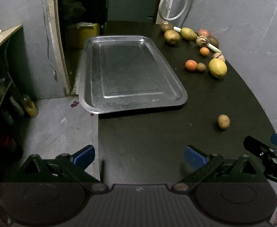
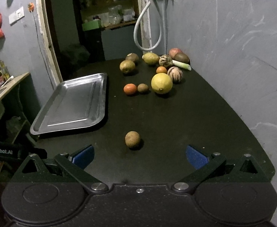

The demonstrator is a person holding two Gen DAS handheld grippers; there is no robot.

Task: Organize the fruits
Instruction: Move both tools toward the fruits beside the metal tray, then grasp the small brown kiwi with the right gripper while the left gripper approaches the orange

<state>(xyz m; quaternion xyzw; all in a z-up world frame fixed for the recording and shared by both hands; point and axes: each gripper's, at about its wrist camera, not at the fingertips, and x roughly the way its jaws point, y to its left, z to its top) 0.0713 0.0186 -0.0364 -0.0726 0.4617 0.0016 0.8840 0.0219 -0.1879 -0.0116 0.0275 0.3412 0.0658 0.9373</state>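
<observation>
An empty steel tray point(image 1: 93, 87) point(image 2: 100, 98) lies at the left edge of the black table. Several fruits are bunched at the far right corner: a big yellow lemon point(image 1: 217, 68) point(image 2: 161, 83), two small oranges point(image 1: 191, 65) point(image 2: 130, 89), a kiwi point(image 2: 143, 88), striped fruits point(image 2: 174, 74) and brownish-green ones point(image 2: 127, 66). One small brown fruit point(image 1: 223, 121) point(image 2: 132, 139) lies alone nearer to me. My left gripper point(image 1: 139, 157) is open over the near table edge, holding nothing. My right gripper point(image 2: 140, 156) is open just short of the lone brown fruit, also showing at the left wrist view's right edge point(image 1: 267, 147).
A grey wall runs along the table's right side, with a hose loop point(image 2: 148, 28) hanging at the far corner. A white-green stalk point(image 2: 181, 64) lies among the fruits. Left of the table are grey floor, a doorway and a wooden shelf point(image 1: 4, 37).
</observation>
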